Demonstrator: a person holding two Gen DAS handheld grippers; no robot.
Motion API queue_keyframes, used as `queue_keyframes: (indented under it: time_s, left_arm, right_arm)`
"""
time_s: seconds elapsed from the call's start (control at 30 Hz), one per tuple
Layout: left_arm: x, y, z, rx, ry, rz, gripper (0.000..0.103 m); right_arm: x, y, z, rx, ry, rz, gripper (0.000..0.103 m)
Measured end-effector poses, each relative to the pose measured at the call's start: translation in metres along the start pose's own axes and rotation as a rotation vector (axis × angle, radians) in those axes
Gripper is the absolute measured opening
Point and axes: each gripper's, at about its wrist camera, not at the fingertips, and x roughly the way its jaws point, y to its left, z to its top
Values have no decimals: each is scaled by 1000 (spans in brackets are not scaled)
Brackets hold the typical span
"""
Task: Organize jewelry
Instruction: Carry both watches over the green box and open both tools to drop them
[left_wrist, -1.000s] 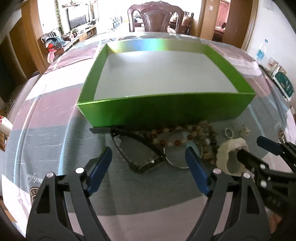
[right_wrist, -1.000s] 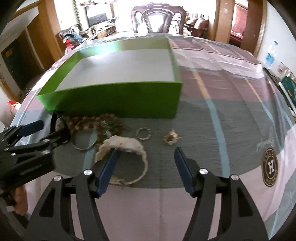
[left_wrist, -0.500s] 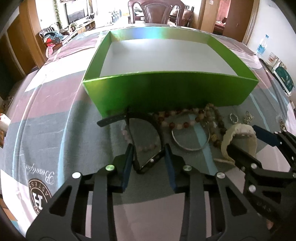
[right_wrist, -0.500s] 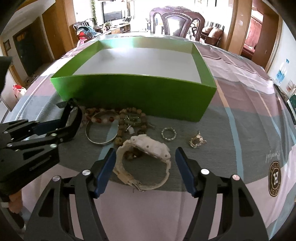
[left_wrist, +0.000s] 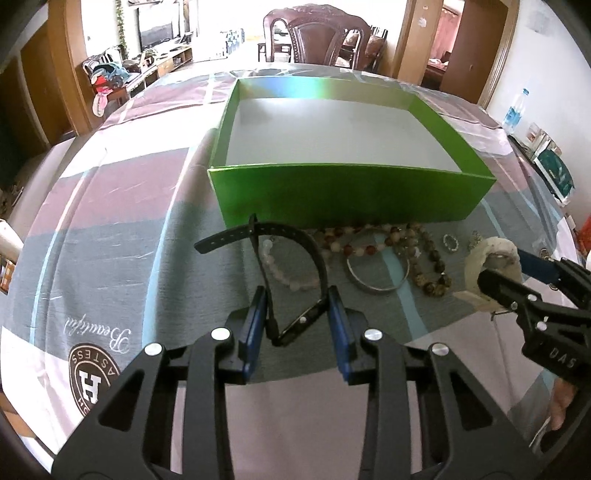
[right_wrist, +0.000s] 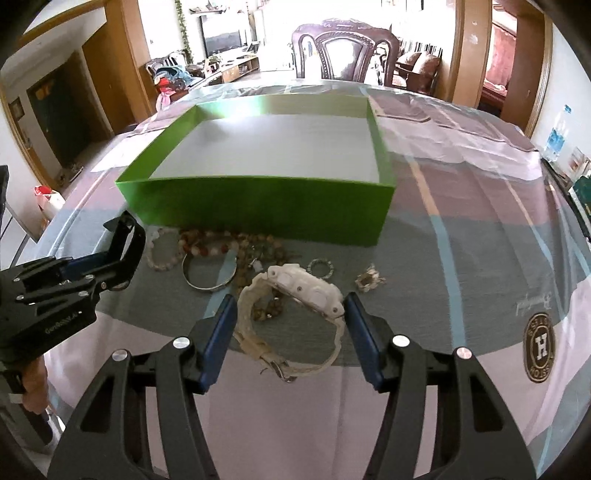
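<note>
My left gripper is shut on a black watch and holds it just above the cloth, in front of the green box. It also shows in the right wrist view. My right gripper is open, its fingers either side of a white watch that lies on the cloth. Bead bracelets, a silver bangle, a small ring and a small charm lie along the box's front wall. The box has a white floor.
The table has a striped cloth with a round H logo. Boxes and a water bottle stand at the right edge. A dark wooden chair stands behind the table.
My left gripper closed on the black watch and lifted it slightly. My right gripper moved in around the white watch, still open.
</note>
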Motion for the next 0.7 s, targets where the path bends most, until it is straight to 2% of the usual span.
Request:
queue_keyframes:
  time_s: [0.2,0.43,0.53,0.7]
  left_arm:
    - [-23,-1,22,27,-69,1,33]
    - [-64,5,75,32,-205,12,33]
    - [-52,7,104,32,-207,9,34]
    - [9,3,126,26,-101,14,34]
  right_arm:
    - [-21,-1,21,-21,-51,-18,59]
    - [-60,-5,80,-36,-225,-53,60]
    - [-40,-3,104,-40,-230,-69,60]
    - [33,-1,117,-36,-103,-78,60]
